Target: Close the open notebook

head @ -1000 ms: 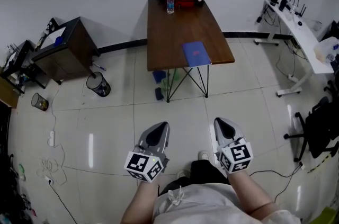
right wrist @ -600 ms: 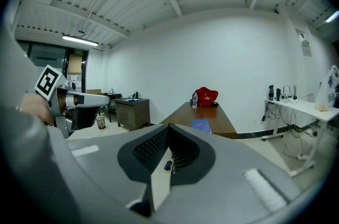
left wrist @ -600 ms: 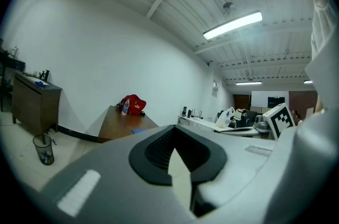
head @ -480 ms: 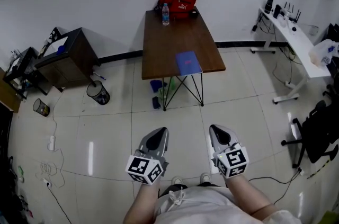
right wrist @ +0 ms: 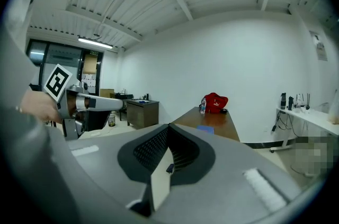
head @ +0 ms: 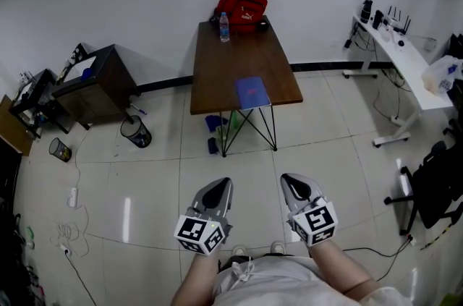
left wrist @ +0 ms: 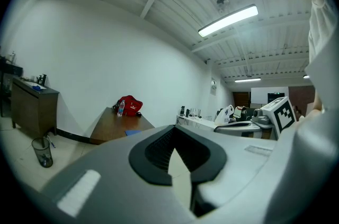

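Observation:
A blue notebook (head: pixel 251 92) lies flat near the front edge of the brown table (head: pixel 226 69), far ahead of me. From here I cannot tell whether it lies open or closed. It also shows as a small blue patch in the left gripper view, notebook (left wrist: pixel 132 132), and in the right gripper view, notebook (right wrist: pixel 205 128). My left gripper (head: pixel 221 183) and right gripper (head: pixel 289 179) hang side by side over the tiled floor, close to my body. Both are shut with nothing in them, as the left gripper (left wrist: pixel 174 130) and right gripper (right wrist: pixel 168 127) show in their own views.
A red bag (head: pixel 243 10) and a water bottle (head: pixel 224 28) stand at the table's far end by the wall. A dark cabinet (head: pixel 98 80) and a waste bin (head: pixel 135 132) are at the left. A white desk (head: pixel 401 55) and an office chair (head: pixel 434 181) are at the right; cables (head: pixel 72 225) trail on the floor.
In the head view the table and notebook have shifted a little left and look slightly farther off. Both grippers sit a bit lower in the picture and stay shut.

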Demonstrator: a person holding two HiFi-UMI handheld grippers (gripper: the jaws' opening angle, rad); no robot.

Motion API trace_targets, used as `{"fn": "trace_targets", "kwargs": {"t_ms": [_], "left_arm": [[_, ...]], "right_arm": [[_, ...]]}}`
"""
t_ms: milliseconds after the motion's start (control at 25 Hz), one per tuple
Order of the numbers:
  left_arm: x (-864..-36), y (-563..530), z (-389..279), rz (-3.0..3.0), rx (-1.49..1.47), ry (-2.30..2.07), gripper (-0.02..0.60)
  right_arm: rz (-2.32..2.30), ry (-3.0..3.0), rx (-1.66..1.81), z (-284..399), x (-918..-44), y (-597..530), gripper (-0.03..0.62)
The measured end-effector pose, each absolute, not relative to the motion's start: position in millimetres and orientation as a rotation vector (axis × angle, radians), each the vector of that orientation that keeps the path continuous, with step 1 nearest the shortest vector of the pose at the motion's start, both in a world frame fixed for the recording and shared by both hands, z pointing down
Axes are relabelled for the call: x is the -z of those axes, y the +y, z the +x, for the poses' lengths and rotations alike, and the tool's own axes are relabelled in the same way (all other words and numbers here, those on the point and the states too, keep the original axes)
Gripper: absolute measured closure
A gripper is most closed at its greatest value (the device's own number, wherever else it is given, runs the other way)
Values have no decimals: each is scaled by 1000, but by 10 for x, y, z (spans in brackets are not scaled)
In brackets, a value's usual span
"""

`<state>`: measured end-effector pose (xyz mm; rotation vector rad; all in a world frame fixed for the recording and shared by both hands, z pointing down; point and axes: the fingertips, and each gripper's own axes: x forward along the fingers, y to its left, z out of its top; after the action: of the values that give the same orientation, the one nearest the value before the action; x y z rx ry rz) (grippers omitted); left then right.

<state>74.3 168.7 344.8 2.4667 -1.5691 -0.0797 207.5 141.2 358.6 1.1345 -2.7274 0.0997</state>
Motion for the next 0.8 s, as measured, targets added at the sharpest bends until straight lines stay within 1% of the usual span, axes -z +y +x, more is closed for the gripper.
{"fn": "trace_targets", "kwargs": {"t_ms": [320,800], "left_arm": [[-3463,1667,928,2482,51,-1554,575],[-3424,1575,1006,2523,-1,-1547,575]], "right_arm": [[1146,-2732,-104,2224,-3576,1407,589],[1156,-2735,-91,2221,-3523,1328,589]]}}
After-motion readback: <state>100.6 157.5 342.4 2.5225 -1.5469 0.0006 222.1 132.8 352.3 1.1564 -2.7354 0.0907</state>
